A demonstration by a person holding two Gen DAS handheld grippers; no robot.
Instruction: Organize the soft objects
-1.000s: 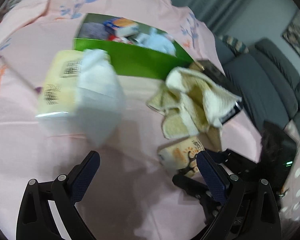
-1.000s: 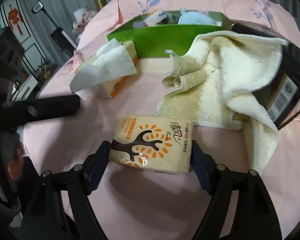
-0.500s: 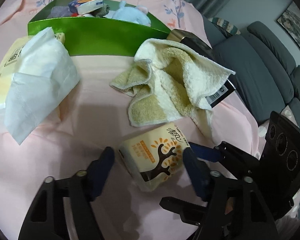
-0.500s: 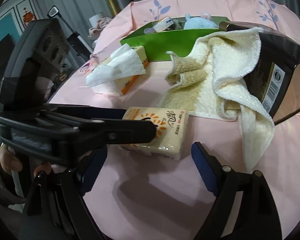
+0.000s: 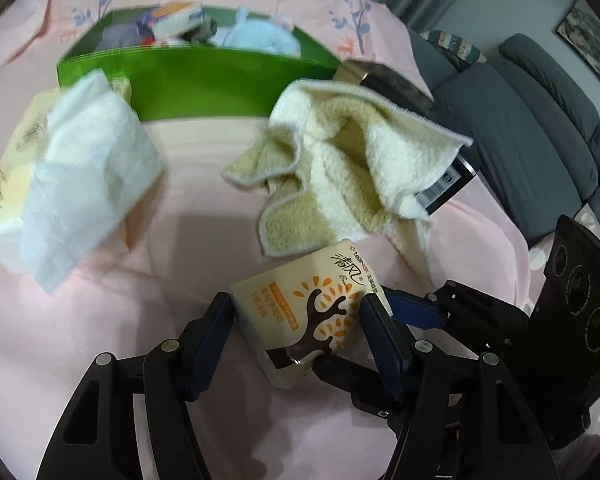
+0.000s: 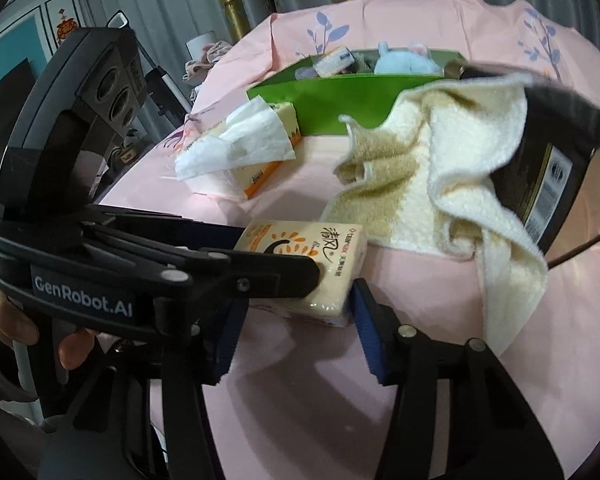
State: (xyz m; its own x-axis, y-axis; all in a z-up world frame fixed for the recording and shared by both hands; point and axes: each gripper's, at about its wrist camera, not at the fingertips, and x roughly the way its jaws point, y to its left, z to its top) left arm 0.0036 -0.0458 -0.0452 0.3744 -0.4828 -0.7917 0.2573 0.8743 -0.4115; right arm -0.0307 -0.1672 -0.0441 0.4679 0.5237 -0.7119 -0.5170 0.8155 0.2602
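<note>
Pink cloth (image 5: 100,320) covers the tabletop, and on it lies a small tissue pack (image 5: 312,312) printed with a dark tree, just in front of a crumpled cream towel (image 5: 352,176). Both grippers have closed in on that pack from different sides: the left gripper (image 5: 298,320) has its fingers pressed against the pack's two ends, and the right gripper (image 6: 296,308), whose jaws have just been closing, has one pad against the pack's near edge. Behind, a green box (image 5: 204,80) holds other soft things, and a larger tissue packet (image 5: 72,172) with a sheet pulled out sits beside it.
</note>
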